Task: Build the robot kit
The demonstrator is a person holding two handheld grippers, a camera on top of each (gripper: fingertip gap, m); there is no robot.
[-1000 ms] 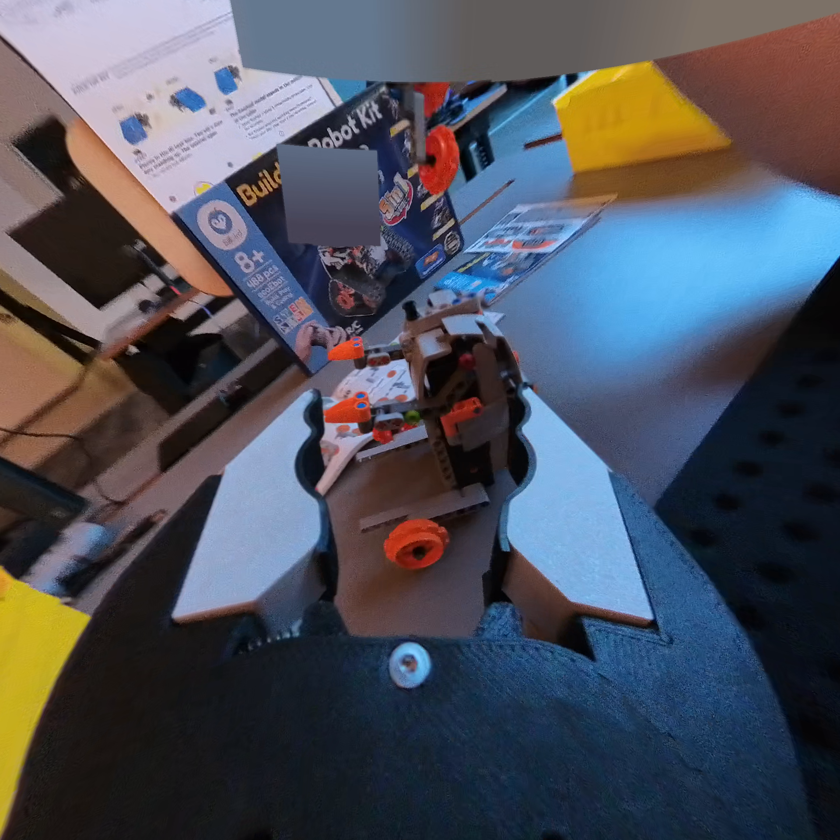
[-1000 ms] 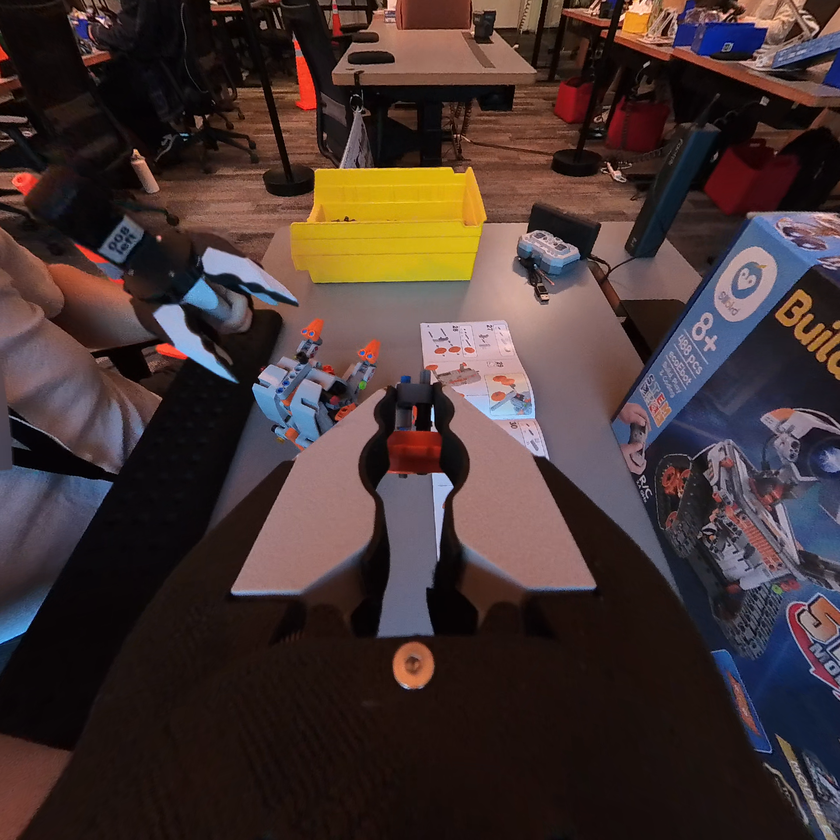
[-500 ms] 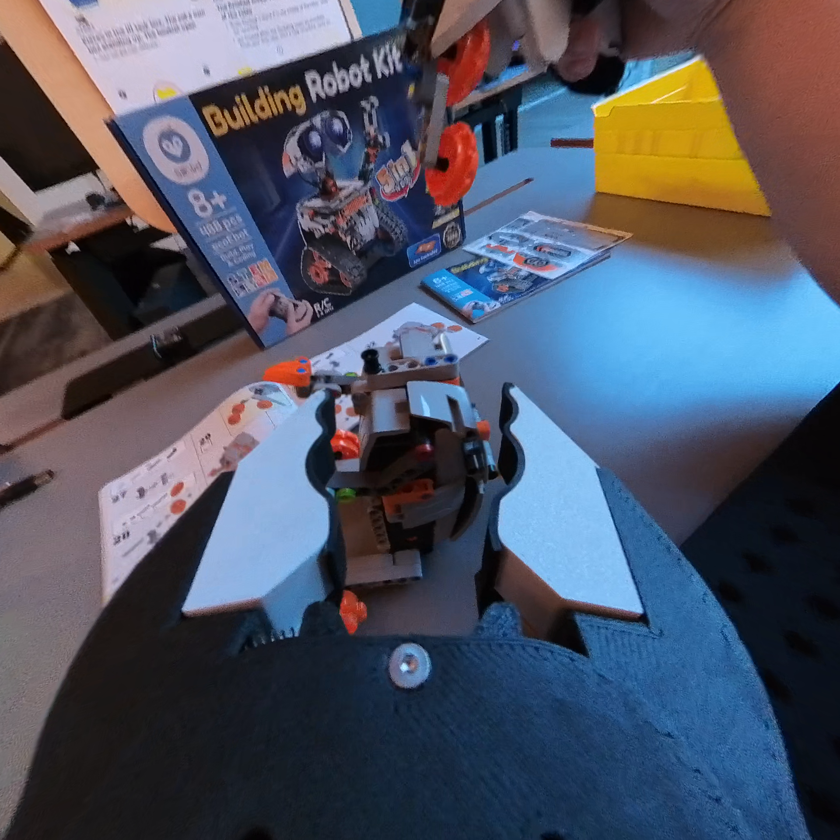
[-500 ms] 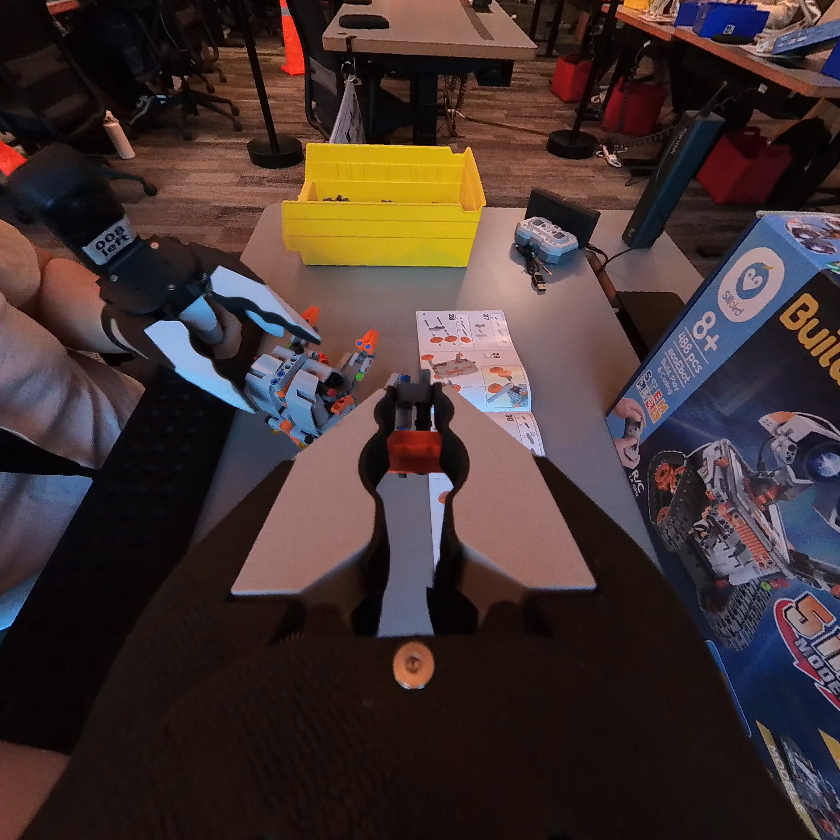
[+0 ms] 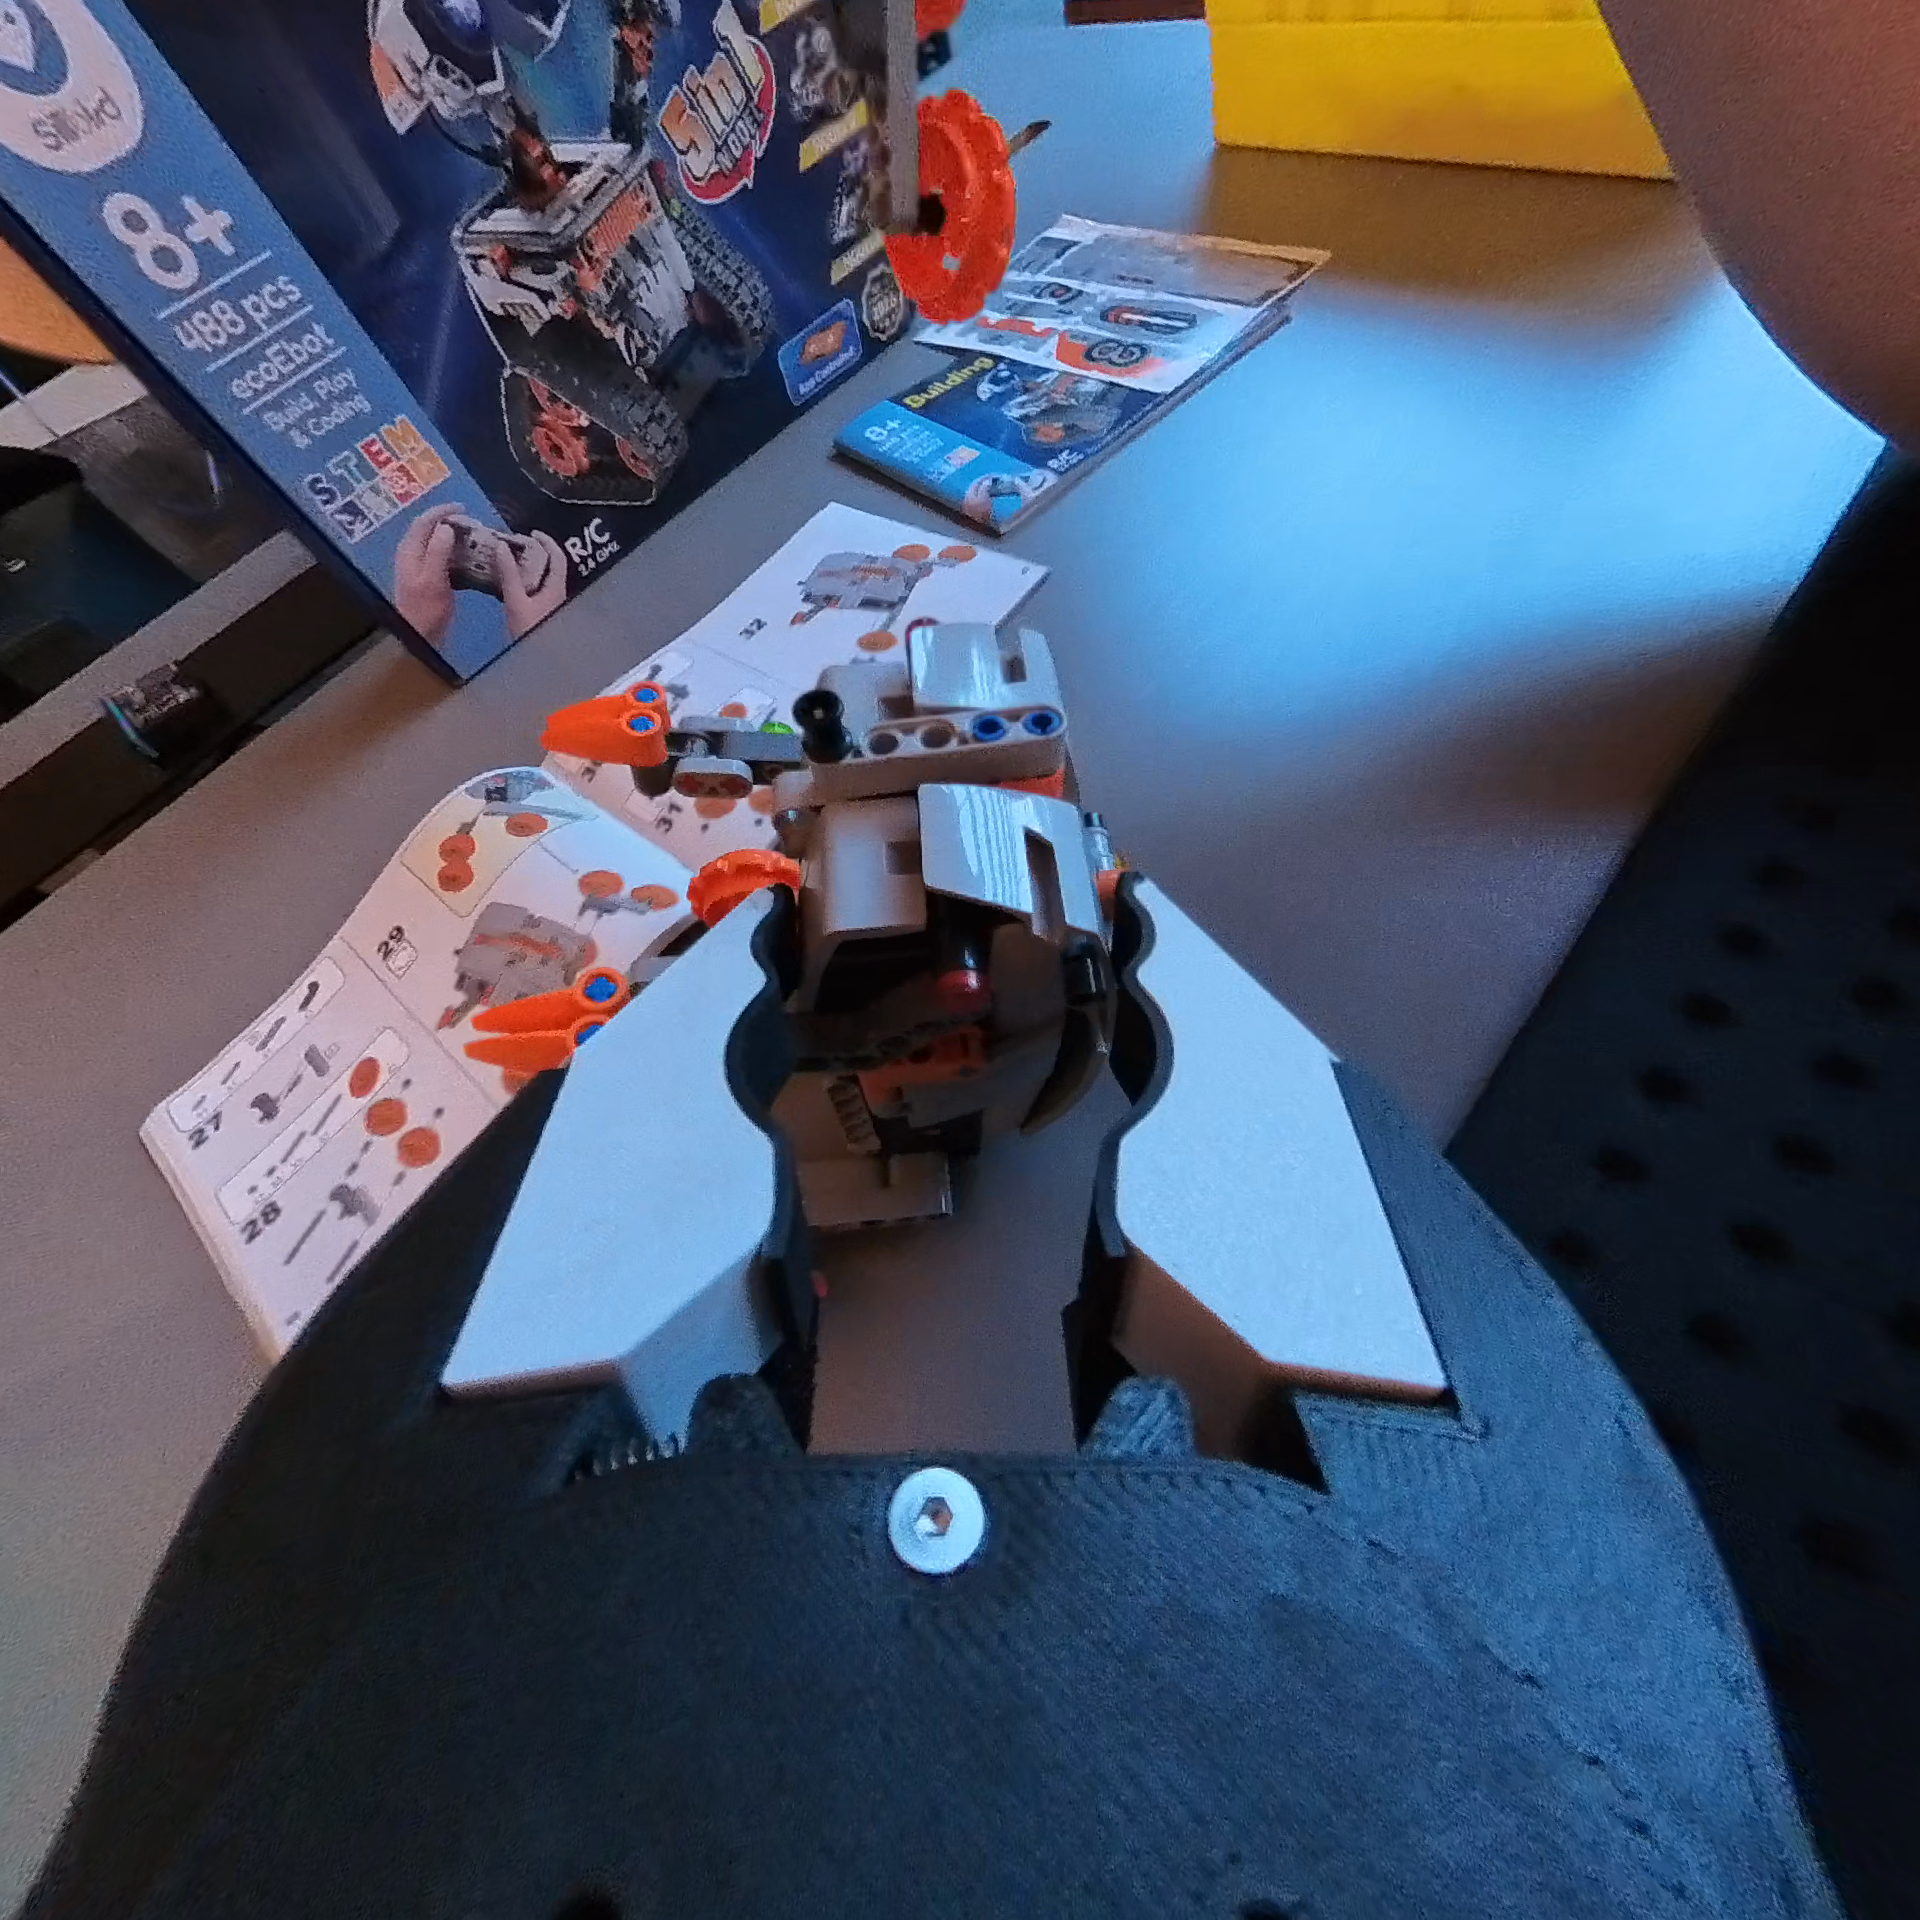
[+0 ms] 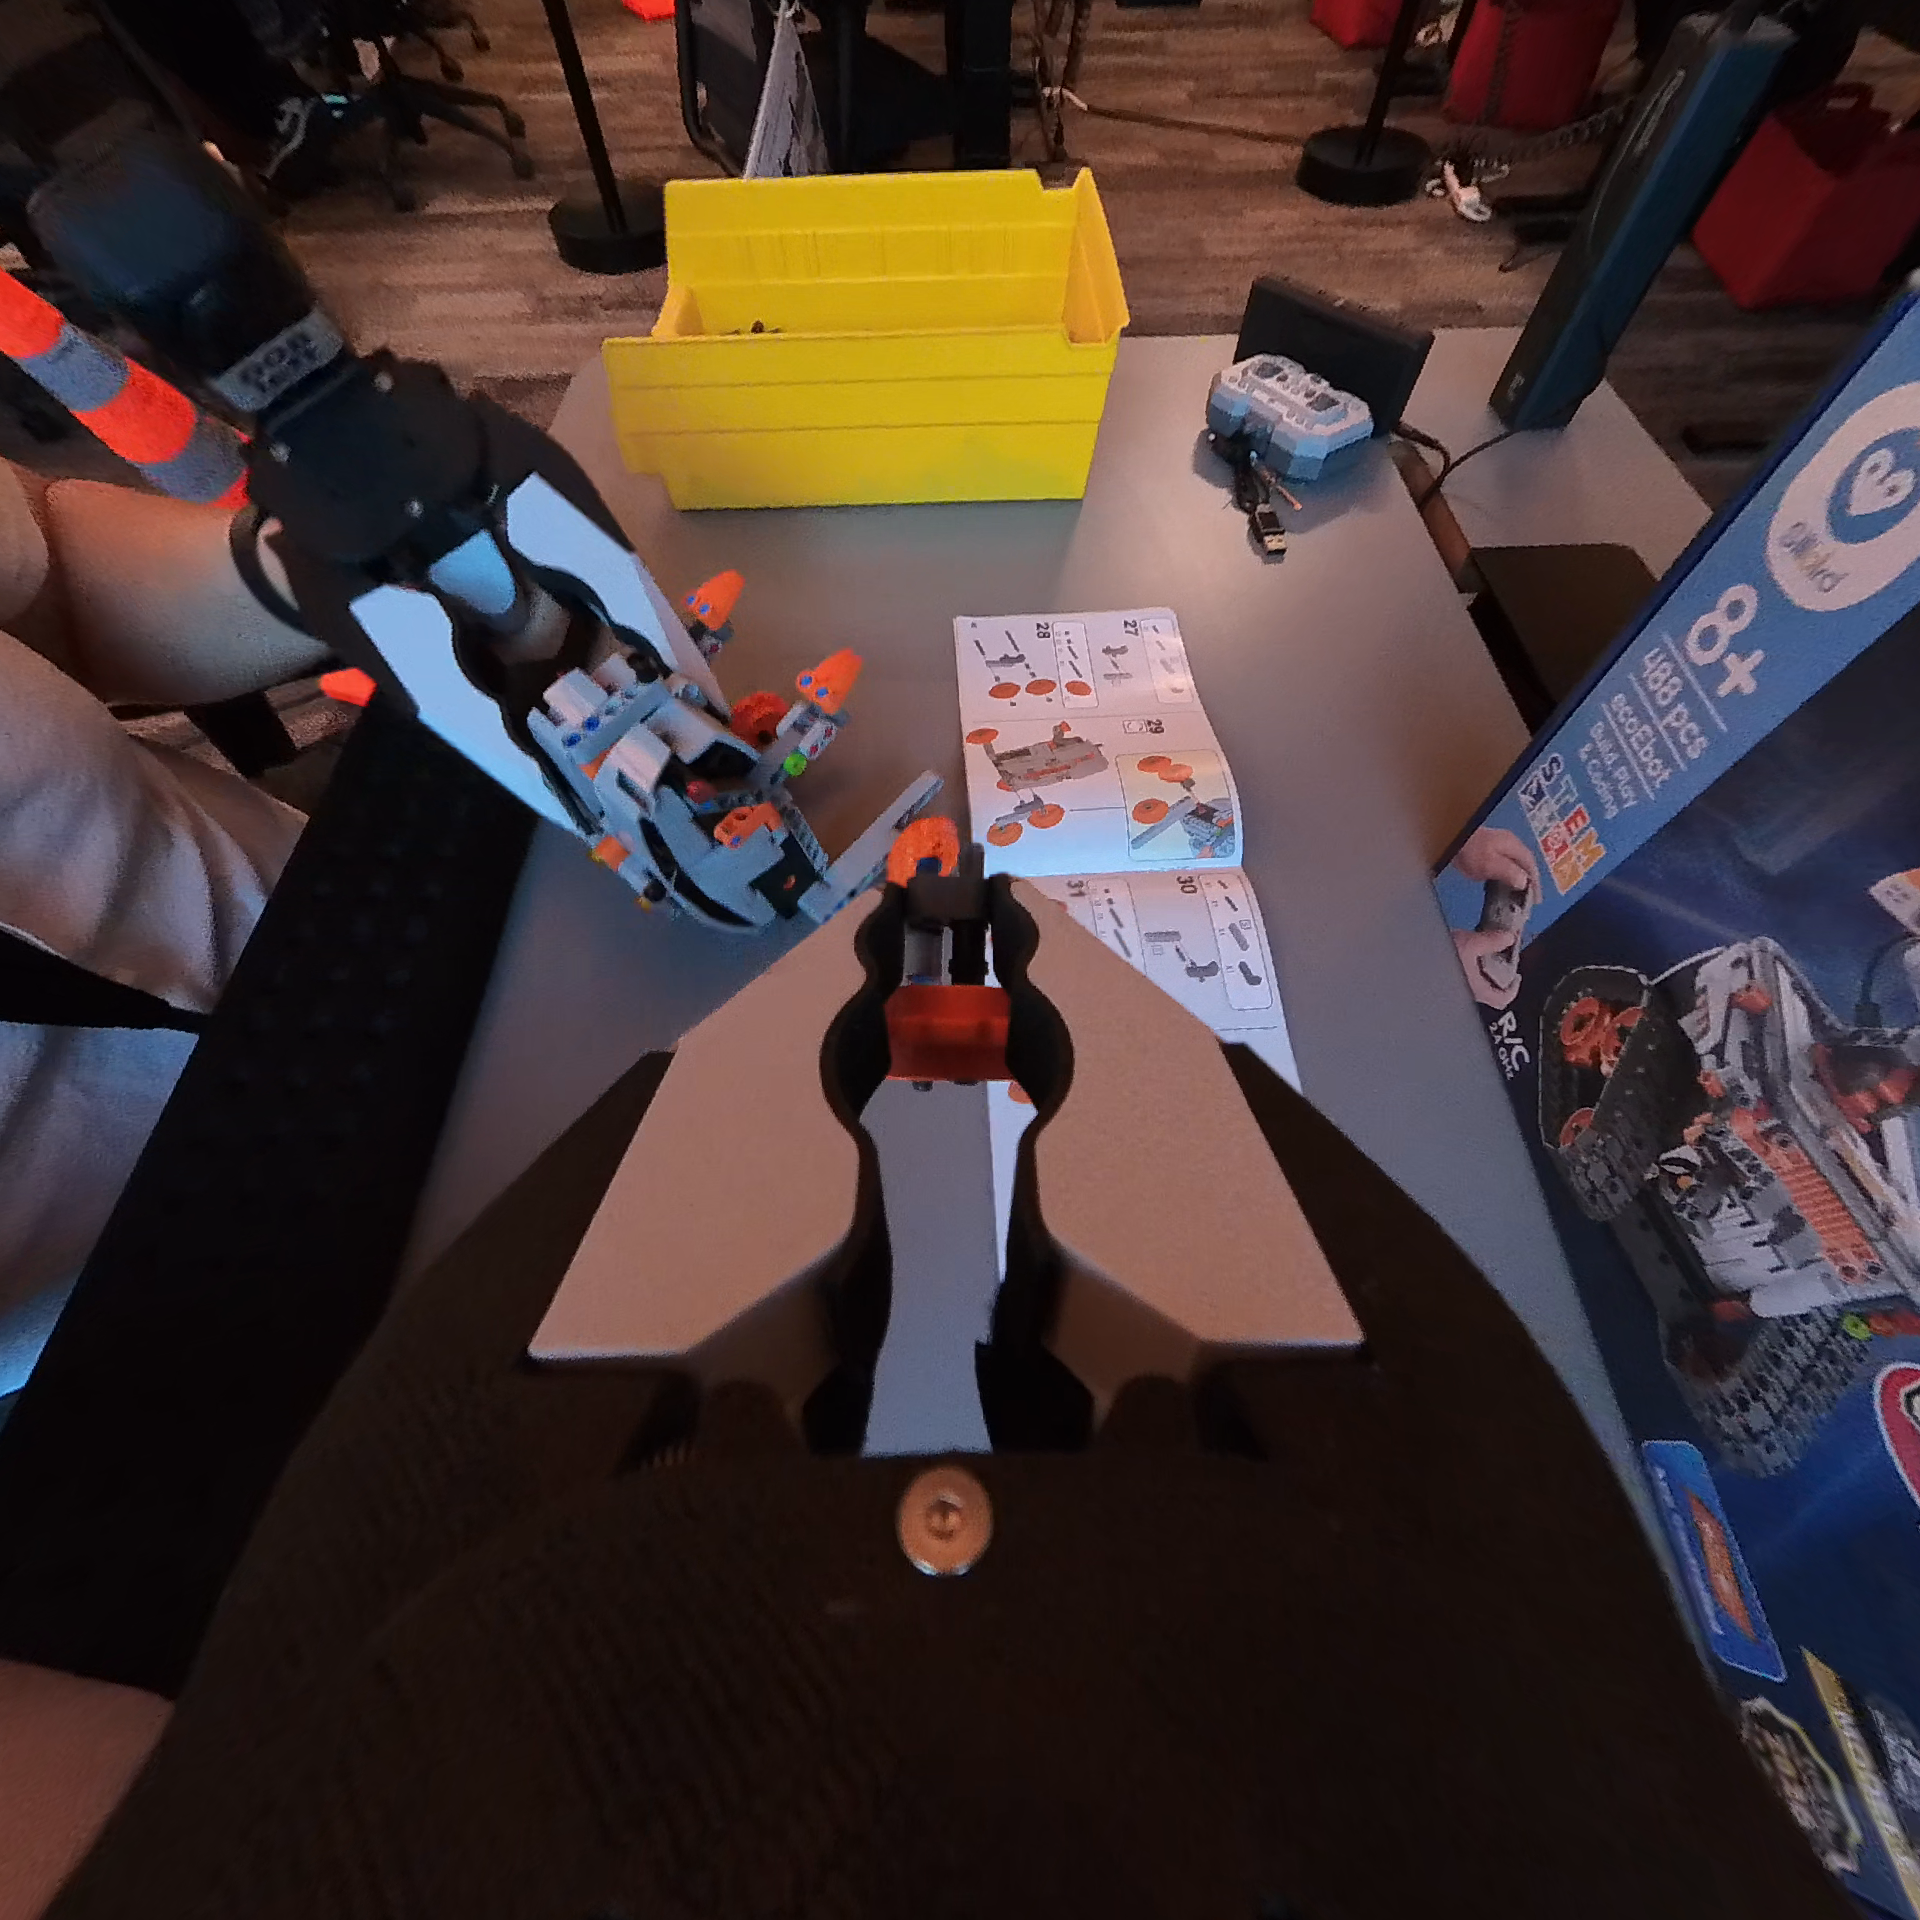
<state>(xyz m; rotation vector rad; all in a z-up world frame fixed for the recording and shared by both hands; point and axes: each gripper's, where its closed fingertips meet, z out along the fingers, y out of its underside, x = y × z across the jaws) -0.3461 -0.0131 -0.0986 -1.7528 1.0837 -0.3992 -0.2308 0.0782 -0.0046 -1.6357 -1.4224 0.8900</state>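
Note:
A grey, black and orange brick model (image 5: 935, 935) with orange cone tips sits between my left gripper's fingers. My left gripper (image 5: 951, 914) is shut on it. The right wrist view shows the left gripper (image 6: 582, 665) holding the model (image 6: 675, 790) tilted just over the grey table (image 6: 1340, 644). My right gripper (image 6: 940, 904) is shut on a small grey beam piece with an orange wheel (image 6: 945, 1029). Its tips are close to an orange wheel (image 6: 920, 847) on a grey beam of the model. The held piece (image 5: 940, 208) hangs above the table in the left wrist view.
A yellow bin (image 6: 873, 416) stands at the table's far end. A blue kit box (image 6: 1714, 935) stands on the right. An open instruction sheet (image 6: 1101, 748) and a grey remote (image 6: 1288, 416) lie on the table. A black perforated mat (image 6: 312, 1039) and a person's arm (image 6: 104, 831) are on the left. The gap from one gripper's tips to the other's is roughly 20 cm.
My left gripper has moved in over the model, closed on it and tilted it. My right gripper has come down closer to the model with its wheel piece.

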